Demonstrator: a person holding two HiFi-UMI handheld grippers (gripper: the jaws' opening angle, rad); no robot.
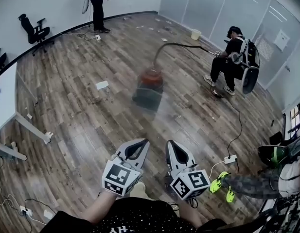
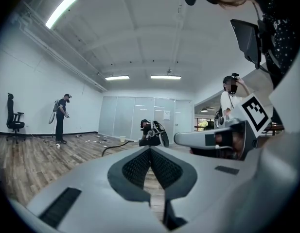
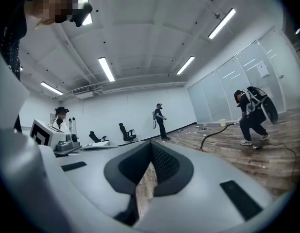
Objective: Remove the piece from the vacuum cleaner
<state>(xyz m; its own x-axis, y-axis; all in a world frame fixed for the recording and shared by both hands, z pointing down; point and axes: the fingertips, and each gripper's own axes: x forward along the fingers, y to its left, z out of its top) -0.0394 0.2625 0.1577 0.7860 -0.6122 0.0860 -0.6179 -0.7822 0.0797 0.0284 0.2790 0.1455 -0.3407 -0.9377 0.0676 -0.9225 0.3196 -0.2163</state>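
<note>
The vacuum cleaner (image 1: 149, 87), with a red top on a dark body, stands blurred on the wooden floor a few steps ahead. Its black hose (image 1: 184, 44) arcs right to a crouching person (image 1: 232, 57). In the head view my left gripper (image 1: 143, 141) and right gripper (image 1: 170, 143) are held side by side low in front of me, well short of the vacuum. Both are shut with nothing between the jaws. The left gripper view shows its jaws (image 2: 150, 149) meeting, with the hose (image 2: 111, 148) far off. In the right gripper view the jaws (image 3: 150, 144) are likewise together, and the hose (image 3: 213, 135) lies on the floor at right.
A second person (image 1: 97, 6) stands at the far wall near an office chair (image 1: 35, 30). A white table (image 1: 4, 101) lines the left side. A power strip (image 1: 231, 158) with cables lies at right, near someone's green shoes (image 1: 220, 182). Scraps such as a paper (image 1: 102, 85) litter the floor.
</note>
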